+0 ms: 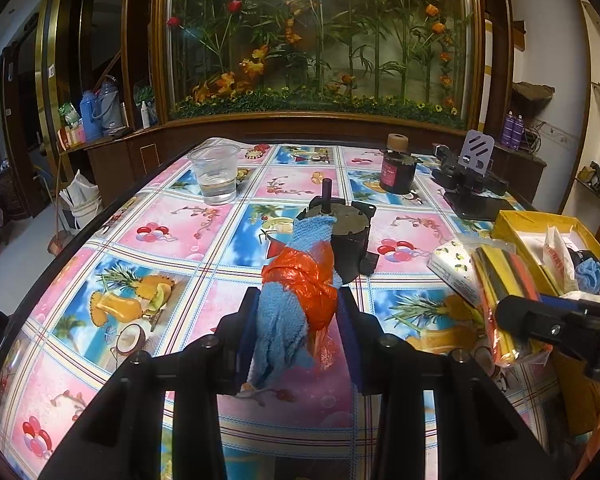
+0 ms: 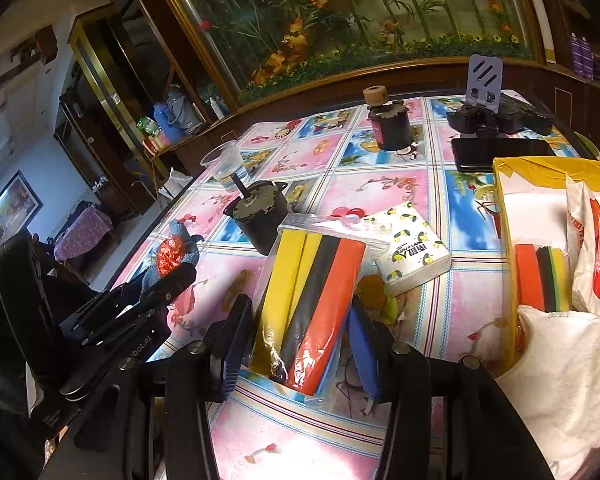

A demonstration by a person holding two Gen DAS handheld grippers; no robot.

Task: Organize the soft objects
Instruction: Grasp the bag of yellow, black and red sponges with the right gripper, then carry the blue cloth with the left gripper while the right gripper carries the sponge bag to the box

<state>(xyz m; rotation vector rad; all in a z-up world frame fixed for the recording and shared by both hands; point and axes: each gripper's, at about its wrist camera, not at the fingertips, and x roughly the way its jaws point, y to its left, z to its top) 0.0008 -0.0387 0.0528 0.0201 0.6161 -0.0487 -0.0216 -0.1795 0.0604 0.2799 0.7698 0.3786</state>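
We are partway through: the yellow box [image 2: 540,172] is already holding sponges, a towel and packets. Left of it, our left gripper [image 1: 298,300] is pinching the blue cloth bundle [image 1: 284,320], our right gripper [image 2: 300,320] is clamping the bagged sponges [image 2: 312,300], and the tissue pack [image 2: 412,256] is lying loose.

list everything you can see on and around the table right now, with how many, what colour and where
blue cloth bundle: one, blue wrapped in orange plastic, held in the left tool
sponge pack: one, yellow, black and orange in a clear bag, held in the right tool
tissue pack: one, white with lemon print, by the yellow box
yellow box: one, on the table's right side, holding a second sponge pack, bags and blue cloth
motor: one, black, mid-table
plastic cup: one, clear, far left
dark jar: one, cork-topped, far side
phone: one, black, behind the box
stand: one, black, far right corner
tablecloth: one, pink and blue fruit print
left tool: black, blue pads
right tool: black, blue pads
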